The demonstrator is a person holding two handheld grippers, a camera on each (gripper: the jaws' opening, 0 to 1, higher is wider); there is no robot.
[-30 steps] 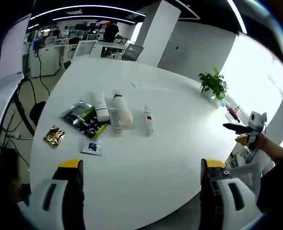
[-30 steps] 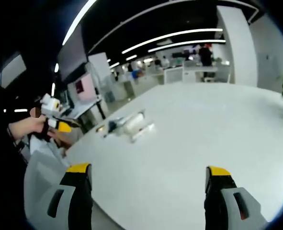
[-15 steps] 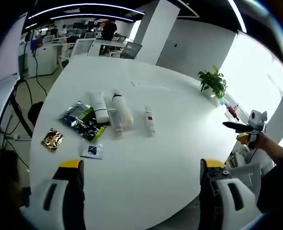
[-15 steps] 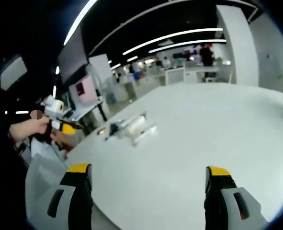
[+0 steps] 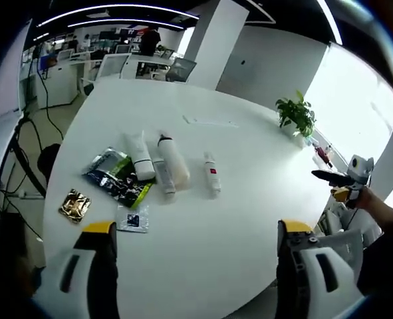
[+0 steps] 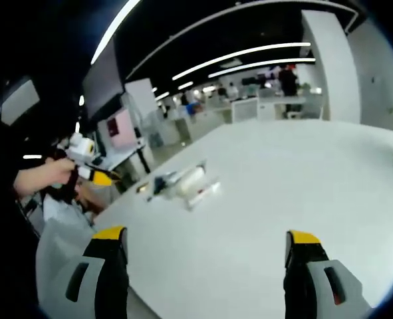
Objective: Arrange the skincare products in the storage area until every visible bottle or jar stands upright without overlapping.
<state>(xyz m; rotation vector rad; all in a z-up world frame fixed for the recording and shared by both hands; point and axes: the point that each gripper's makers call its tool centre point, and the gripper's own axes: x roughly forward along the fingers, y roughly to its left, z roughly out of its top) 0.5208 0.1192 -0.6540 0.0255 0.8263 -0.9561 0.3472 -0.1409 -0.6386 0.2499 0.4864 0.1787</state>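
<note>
Several white skincare tubes and bottles lie flat on the white table (image 5: 249,166): a tube (image 5: 139,154), a slim one (image 5: 163,178), a larger bottle with a dark cap (image 5: 173,161) and a slim tube with a red mark (image 5: 212,175). Sachets lie beside them: a green-and-dark pack (image 5: 116,176), a gold one (image 5: 75,205), a small one (image 5: 132,219). My left gripper (image 5: 193,232) is open, hovering near the table's edge, well short of them. My right gripper (image 6: 206,242) is open over the table (image 6: 302,179); the same cluster (image 6: 186,186) lies ahead of it.
A potted plant (image 5: 296,116) stands at the table's far right side. Desks, chairs and a standing person (image 5: 148,43) are in the office beyond. The other gripper, held by a hand, shows at the right edge (image 5: 346,183) and at the left (image 6: 83,163).
Both views have shifted a little: the cluster sits slightly lower and nearer in each. Nothing on the table has moved, and both grippers stay open.
</note>
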